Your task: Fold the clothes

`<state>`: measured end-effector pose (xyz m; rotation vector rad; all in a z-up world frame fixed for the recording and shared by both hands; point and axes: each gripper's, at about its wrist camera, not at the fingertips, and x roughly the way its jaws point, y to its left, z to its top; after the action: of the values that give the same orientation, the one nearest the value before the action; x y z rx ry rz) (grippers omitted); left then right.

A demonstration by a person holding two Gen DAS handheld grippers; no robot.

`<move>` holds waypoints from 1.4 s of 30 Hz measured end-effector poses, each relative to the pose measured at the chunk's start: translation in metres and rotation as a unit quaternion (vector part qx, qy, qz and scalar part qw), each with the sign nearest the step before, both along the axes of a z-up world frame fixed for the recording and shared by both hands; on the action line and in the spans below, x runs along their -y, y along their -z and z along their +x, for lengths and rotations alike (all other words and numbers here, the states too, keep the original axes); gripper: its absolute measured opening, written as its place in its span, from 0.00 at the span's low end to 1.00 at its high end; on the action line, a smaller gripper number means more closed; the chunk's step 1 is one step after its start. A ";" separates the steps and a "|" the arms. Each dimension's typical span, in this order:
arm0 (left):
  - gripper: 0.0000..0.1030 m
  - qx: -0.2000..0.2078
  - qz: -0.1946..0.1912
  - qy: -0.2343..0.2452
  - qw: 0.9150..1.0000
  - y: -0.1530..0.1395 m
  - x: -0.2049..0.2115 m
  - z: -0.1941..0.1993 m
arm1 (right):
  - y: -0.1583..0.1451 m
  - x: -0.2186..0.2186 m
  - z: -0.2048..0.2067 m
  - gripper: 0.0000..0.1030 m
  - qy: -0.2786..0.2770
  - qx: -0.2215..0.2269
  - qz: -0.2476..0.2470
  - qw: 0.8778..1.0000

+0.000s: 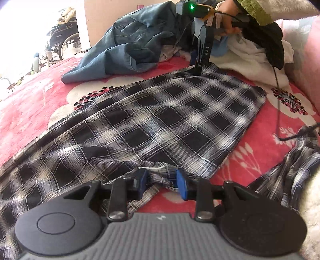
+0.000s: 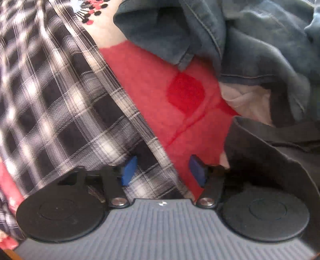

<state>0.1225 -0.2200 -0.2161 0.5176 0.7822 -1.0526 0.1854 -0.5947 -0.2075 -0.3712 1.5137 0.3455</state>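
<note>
Left tool: blue pads partly apart, a bunched plaid hem sits between them, but whether the pads press it can't be told. Right tool: points straight down at the far edge of the plaid shirt, pads partly apart, straddling the shirt's edge, left pad over plaid, right pad over bare blanket; no clear pinch on the cloth. In the left wrist view the right tool stands upright with its tip at the shirt's far corner, a hand on its handle. Shirt is thin woven check, black, white and blue, spread fairly flat on the bed, near hem rumpled. Fleecy pink floral blanket lies bare on the shirt's left and right. Denim garment heaped just beyond the far edge, white and dark clothes piled beside it.
</note>
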 end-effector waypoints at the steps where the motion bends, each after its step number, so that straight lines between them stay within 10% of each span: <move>1: 0.34 0.000 -0.001 -0.001 1.000 0.000 0.001 0.000 | -0.001 -0.002 -0.002 0.16 -0.008 -0.002 0.001 1.000; 3: 0.34 -0.001 -0.004 -0.004 1.000 0.001 0.002 0.001 | -0.005 -0.010 -0.009 0.03 -0.040 0.005 -0.020 0.999; 11: 0.34 -0.003 -0.007 -0.007 1.000 0.000 0.009 0.001 | -0.018 -0.010 -0.008 0.02 -0.065 0.081 -0.124 0.987; 17: 0.37 -0.028 -0.005 -0.006 1.000 -0.007 -0.002 -0.006 | 0.011 -0.021 -0.021 0.31 -0.076 0.122 -0.211 0.967; 22: 0.37 -0.046 0.000 0.006 0.999 -0.016 -0.029 -0.024 | -0.033 -0.026 -0.059 0.35 0.013 0.221 -0.210 0.952; 27: 0.37 0.021 0.026 -0.025 0.999 -0.026 -0.059 -0.032 | -0.098 -0.023 -0.122 0.47 0.223 0.269 -0.048 0.936; 30: 0.37 0.090 0.063 -0.028 0.994 -0.022 -0.063 -0.031 | -0.099 -0.016 -0.179 0.49 0.415 0.245 0.082 0.872; 37: 0.35 0.124 0.104 -0.011 0.987 -0.003 -0.054 -0.017 | -0.021 0.006 -0.298 0.49 0.723 0.186 0.258 0.613; 42: 0.20 0.123 0.106 -0.012 0.987 0.000 -0.047 -0.017 | 0.009 0.013 -0.301 0.47 0.763 0.196 0.273 0.552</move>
<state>0.1056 -0.1735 -0.2162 0.8022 0.6824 -0.8685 -0.1151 -0.6079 -0.2166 1.3158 0.7239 -0.6611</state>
